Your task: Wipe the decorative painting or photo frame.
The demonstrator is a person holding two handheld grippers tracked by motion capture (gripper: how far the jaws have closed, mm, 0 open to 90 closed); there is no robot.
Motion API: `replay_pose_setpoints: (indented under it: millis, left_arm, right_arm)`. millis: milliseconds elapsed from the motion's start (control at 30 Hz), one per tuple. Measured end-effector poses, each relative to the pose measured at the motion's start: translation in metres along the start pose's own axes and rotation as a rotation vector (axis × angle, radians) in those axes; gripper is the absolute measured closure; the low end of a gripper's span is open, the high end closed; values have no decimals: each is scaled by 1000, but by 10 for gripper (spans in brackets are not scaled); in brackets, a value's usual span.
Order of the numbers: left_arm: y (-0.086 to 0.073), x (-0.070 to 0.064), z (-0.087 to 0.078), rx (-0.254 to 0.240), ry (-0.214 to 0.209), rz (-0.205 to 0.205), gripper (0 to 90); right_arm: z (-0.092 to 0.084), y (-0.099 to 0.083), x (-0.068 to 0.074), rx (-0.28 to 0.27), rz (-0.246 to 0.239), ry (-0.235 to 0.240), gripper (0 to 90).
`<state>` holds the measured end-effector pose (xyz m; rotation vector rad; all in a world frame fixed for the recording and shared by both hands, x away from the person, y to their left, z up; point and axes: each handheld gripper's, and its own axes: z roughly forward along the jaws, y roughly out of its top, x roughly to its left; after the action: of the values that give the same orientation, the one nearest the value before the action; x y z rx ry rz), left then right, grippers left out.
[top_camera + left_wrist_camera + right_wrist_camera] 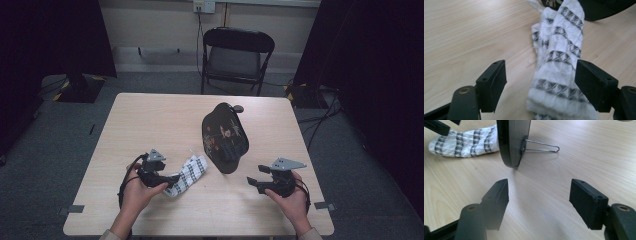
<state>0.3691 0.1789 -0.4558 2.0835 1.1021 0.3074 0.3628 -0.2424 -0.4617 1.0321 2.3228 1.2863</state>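
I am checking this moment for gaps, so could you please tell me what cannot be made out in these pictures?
- Cloth: its near end is cut off by the bottom edge of the left gripper view; in the high view the left hand-held gripper covers that end.
- Dark oval plaque: its painted design is too small and dim in the high view.
- Plaque's top: cut off by the top edge of the right gripper view, which shows its wire stand.
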Motion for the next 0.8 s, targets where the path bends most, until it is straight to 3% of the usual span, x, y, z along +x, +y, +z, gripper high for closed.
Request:
replay_pose_setpoints:
  millis: [333, 633, 800]
  left_arm:
    - [-24, 21, -20, 1, 19, -31, 216]
    - [-36, 34, -29, 4, 30, -66, 212]
    - [-43, 44, -33, 12, 31, -38, 212]
  right_arm:
    - [2, -6, -8, 30, 26, -13, 253]
    - [5, -9, -14, 53, 23, -19, 232]
    - [3, -13, -20, 59, 46, -37, 214]
